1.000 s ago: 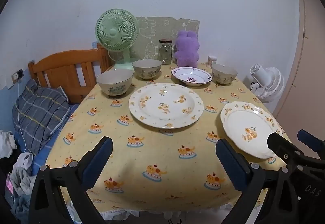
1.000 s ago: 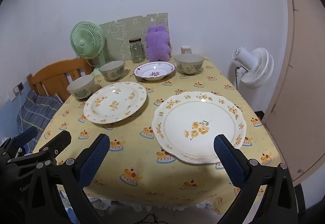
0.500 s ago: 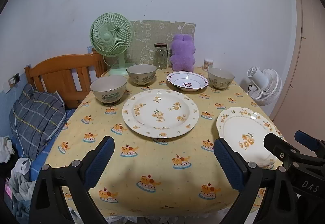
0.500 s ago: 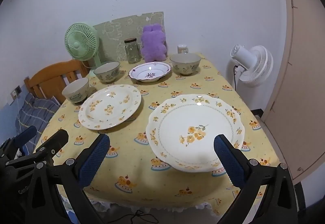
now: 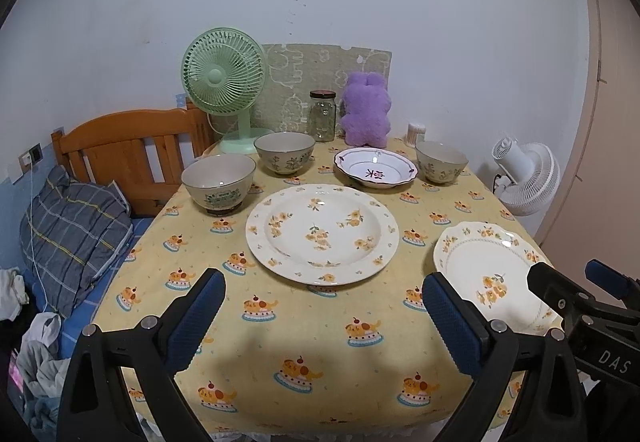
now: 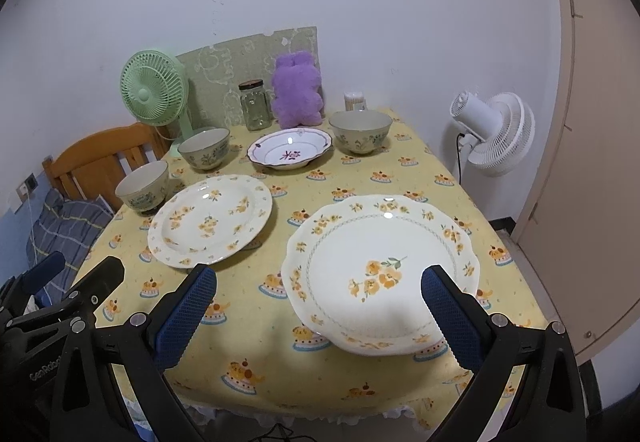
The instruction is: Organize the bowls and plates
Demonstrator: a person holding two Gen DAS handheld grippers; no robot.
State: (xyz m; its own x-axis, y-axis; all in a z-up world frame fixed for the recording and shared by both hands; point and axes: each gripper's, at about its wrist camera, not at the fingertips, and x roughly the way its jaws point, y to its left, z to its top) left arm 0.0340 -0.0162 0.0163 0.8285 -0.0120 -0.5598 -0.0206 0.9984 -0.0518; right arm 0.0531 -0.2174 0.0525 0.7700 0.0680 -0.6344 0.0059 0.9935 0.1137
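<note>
Table under yellow cloth (image 5: 304, 326), two plates (image 5: 322, 232), shallow dish (image 5: 375, 172), three bowls (image 5: 218, 181)

Left wrist view: set above the near edge of the counter (image 5: 320, 322), left of centre, facing the far wall; left gripper (image 5: 324, 306) fingers frame the bottom, wide apart; right gripper (image 5: 576, 294) intrudes at lower right.

Right wrist view: same near edge, further right, angled down over the scalloped plate (image 6: 380, 266), close below; right gripper (image 6: 320, 298) in foreground.

Shared: whole counter, round plate (image 5: 322, 228) (image 6: 210, 219), bowls, green fan (image 5: 224, 77) (image 6: 154, 91), white fan (image 5: 528, 177) (image 6: 494, 131).
</note>
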